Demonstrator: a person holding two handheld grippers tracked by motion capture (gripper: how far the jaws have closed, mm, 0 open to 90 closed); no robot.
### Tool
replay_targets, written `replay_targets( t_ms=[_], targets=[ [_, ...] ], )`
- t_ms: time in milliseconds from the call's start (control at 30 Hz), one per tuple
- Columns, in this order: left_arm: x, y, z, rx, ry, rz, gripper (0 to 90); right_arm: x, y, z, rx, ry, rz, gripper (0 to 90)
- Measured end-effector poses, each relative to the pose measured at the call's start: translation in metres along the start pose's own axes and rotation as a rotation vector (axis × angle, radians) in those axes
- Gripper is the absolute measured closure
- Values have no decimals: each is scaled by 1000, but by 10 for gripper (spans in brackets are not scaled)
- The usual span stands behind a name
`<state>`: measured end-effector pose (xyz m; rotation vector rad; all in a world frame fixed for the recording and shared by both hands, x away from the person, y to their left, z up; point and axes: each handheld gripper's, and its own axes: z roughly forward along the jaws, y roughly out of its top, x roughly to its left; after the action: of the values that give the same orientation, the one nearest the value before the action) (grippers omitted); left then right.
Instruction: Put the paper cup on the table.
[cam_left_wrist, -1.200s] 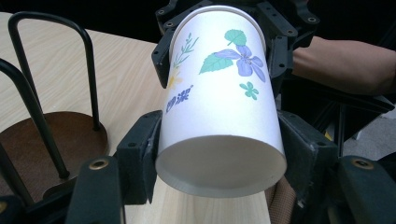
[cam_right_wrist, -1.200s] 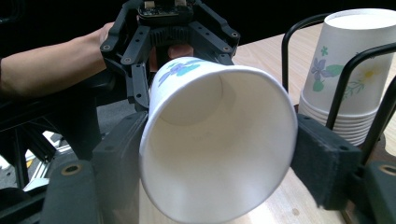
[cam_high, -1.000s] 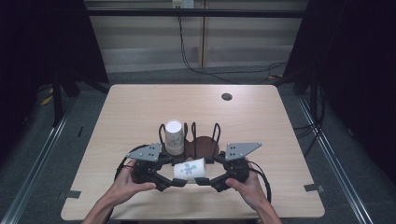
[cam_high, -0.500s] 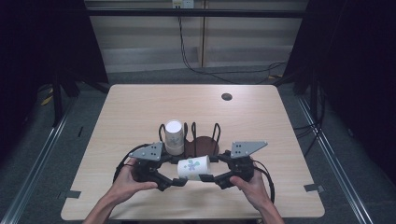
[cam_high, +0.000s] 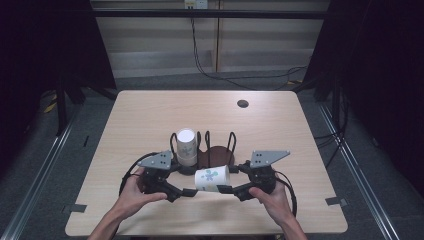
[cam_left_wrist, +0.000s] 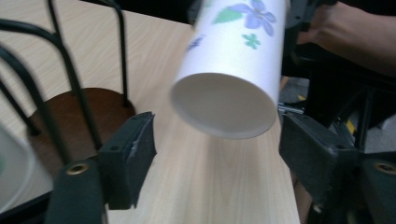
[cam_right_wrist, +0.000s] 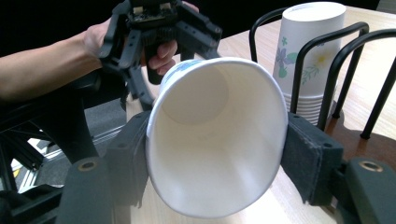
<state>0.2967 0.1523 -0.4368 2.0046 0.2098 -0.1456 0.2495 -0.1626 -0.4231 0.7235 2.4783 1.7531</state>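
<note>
A white paper cup (cam_high: 212, 177) with a flower print lies on its side above the table's near edge. My right gripper (cam_high: 226, 189) is shut on it, its pads (cam_right_wrist: 306, 158) pressing the rim of the cup (cam_right_wrist: 215, 140) from both sides. My left gripper (cam_high: 187, 191) is open; the cup's recessed base (cam_left_wrist: 224, 105) hangs between its jaws, clear of both pads (cam_left_wrist: 135, 149). Just behind stands a black wire cup holder (cam_high: 218, 145) on a brown base (cam_left_wrist: 88, 107). A stack of flowered cups (cam_high: 186, 146) sits upside down in its left slot.
A small dark round hole (cam_high: 243, 103) marks the far right of the wooden table (cam_high: 150, 115). Cables trail from both grippers near the front edge. Dark floor and metal rails surround the table.
My right gripper has shifted slightly to the right with the cup in it. The left gripper has stayed almost where it was.
</note>
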Motion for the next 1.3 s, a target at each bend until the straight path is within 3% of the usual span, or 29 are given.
replay_targets(
  t_ms=[133,333,433,700,933,1300],
  targets=[
    [0,-5,-9,2,48,3,235,-2,-2,-1,9,-13,14,316],
    [1,-9,-16,12,78,-38,204,-3,-4,-5,27,-36,21,315],
    [2,-11,-17,2,116,-47,179,-3,-4,-9,35,-59,21,317],
    [6,-17,-20,38,169,-67,159,-8,-7,-24,56,-115,34,323],
    [7,-19,-24,48,167,-59,159,-10,-6,-33,55,-130,43,322],
    [9,-23,-27,53,172,-51,159,-15,-3,-54,102,-174,57,323]
  ],
)
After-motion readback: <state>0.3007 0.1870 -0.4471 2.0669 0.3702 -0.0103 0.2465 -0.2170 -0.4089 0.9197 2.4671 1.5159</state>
